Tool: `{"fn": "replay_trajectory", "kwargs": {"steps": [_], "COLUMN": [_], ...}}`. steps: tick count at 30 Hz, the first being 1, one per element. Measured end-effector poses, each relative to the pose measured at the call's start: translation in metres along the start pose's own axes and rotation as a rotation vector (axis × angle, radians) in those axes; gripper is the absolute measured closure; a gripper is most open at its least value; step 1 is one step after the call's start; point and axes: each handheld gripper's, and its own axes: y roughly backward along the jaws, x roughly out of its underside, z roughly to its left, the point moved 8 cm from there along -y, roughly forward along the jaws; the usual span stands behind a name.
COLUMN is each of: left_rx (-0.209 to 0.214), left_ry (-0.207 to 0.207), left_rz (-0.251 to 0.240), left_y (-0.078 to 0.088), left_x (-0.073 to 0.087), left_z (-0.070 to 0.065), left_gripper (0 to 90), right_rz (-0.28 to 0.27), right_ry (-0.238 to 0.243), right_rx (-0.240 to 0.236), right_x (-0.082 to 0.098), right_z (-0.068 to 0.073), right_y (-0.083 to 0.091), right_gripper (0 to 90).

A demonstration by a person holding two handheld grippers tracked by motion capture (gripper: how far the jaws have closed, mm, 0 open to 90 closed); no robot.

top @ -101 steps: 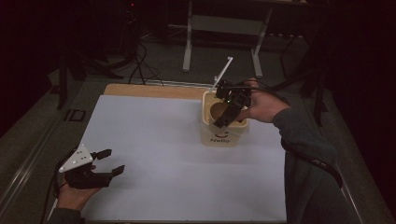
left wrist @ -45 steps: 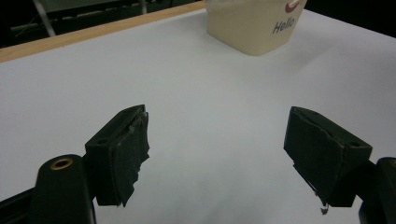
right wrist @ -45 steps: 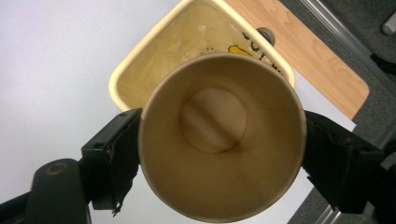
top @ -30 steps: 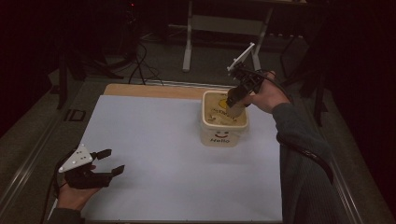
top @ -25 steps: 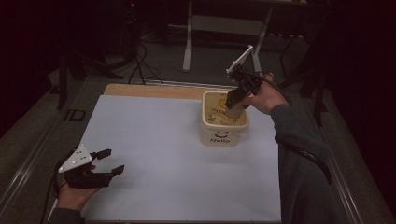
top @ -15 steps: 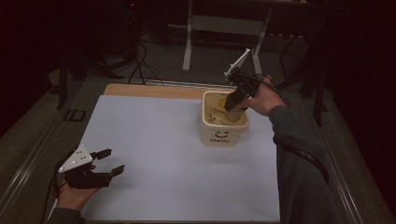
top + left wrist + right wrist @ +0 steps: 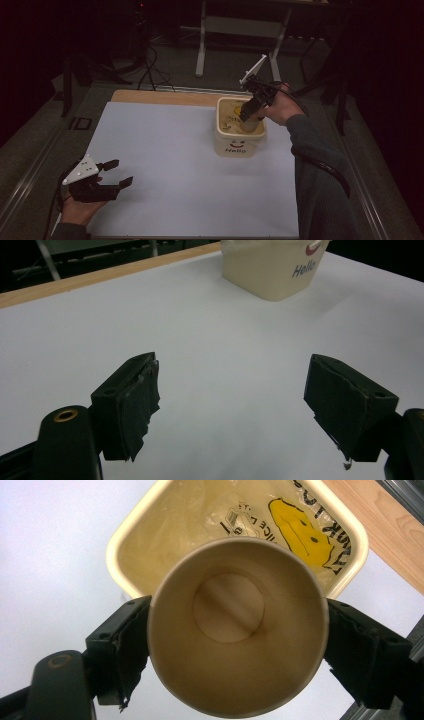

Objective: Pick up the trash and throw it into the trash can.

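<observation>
A cream square tub [image 7: 239, 141] marked "Hello" stands at the table's far right; a clear bag with yellow print [image 7: 295, 527] lies inside it. My right gripper [image 7: 248, 111] is shut on a tan paper cup [image 7: 235, 625], held upright just above the tub's open top [image 7: 125, 535]. I look straight down into the empty cup [image 7: 249, 120]. My left gripper [image 7: 116, 173] rests open near the table's front left corner, its pads [image 7: 135, 400] wide apart over bare white surface. The tub [image 7: 272, 265] shows far ahead of it.
The white table top [image 7: 170, 165] has a wooden strip [image 7: 165, 97] along its far edge. Beyond it are table legs [image 7: 201, 40] and cables [image 7: 150, 65] on a dark floor. A metal rail [image 7: 360, 200] runs along the table's right side.
The right gripper went from reaching into the tub to standing more upright with the cup lifted above it. The left gripper has stayed put.
</observation>
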Motion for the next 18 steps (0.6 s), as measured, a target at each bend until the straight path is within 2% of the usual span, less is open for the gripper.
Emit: {"fn": "replay_trajectory", "kwargs": {"steps": [6,9,11,18], "left_rx": [-0.001,-0.001,-0.001,-0.002], "left_ry": [0.0,0.0,0.001,0.0], "left_rz": [0.0,-0.001,-0.002,-0.001], "left_y": [0.0003,0.0003,0.0004,0.0001], "left_x": [0.0,-0.0001,-0.0002,-0.0001], "left_z": [0.0003,0.0001,0.0001,0.0], "left_gripper": [22.1,22.1,22.1,22.1], "right_rz": [-0.003,-0.026,-0.042,-0.032], "right_ry": [0.001,-0.006,-0.007,0.018], "right_rx": [0.0,0.01,-0.009,-0.005], "right_x": [0.0,-0.0021,-0.0028,0.0006], "right_z": [-0.0005,-0.0014,0.0001,0.0018], "right_y": [0.0,0.0014,0.0028,0.0013], "right_gripper": [17.2,9.0,8.9,8.9]}}
